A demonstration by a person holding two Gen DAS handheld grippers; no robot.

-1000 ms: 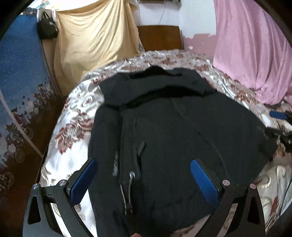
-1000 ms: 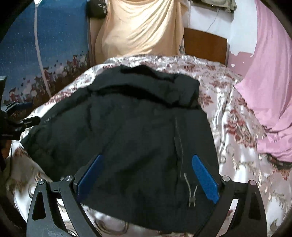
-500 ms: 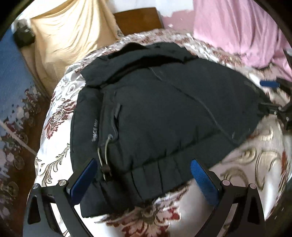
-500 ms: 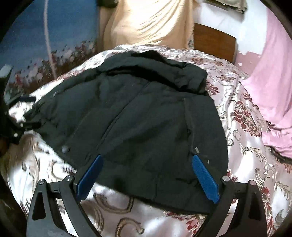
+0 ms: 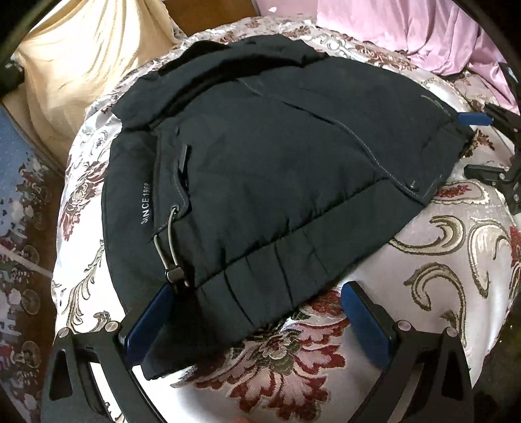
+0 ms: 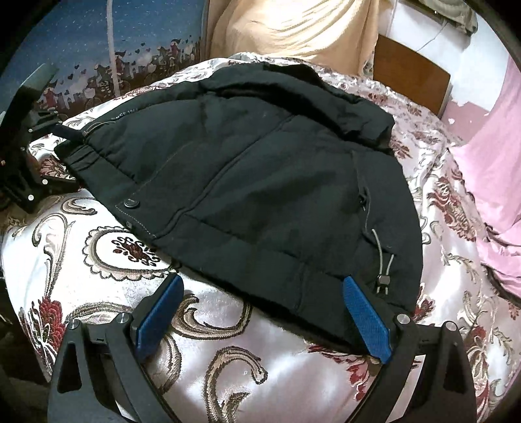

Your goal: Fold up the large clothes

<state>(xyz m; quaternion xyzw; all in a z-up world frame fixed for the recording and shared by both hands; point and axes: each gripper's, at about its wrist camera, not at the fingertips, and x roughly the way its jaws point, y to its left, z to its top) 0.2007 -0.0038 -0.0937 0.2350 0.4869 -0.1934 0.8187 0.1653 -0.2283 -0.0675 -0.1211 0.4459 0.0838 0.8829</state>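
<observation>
A: Where is the thick black padded jacket [image 5: 260, 182] now?

B: It lies spread on the shiny floral satin bedcover [image 5: 449, 260], hem toward the cameras and collar far away, near the beige hanging cloth [image 6: 293, 26].

A: How will it handle, in your opinion?

B: I judge it soft and puffy, bulky more than heavy. The shell looks smooth, so it may slide on the satin. It will not hold a sharp crease; it should spring back a little.

A: So where to take it?

B: At the ribbed hem corners, I think, where the cloth is thinner. The elastic drawcord with toggle [image 6: 382, 273] could catch a finger.

A: And the tongs?

B: The left gripper [image 5: 257, 320] is spread wide, holding nothing, one blue pad against the hem corner. The right gripper [image 6: 263, 314] is also wide apart and empty, at the other hem corner.

A: What differs from one second ago?

B: Then both cameras were over the jacket. Now they sit back, and bedcover shows before the hem
</observation>
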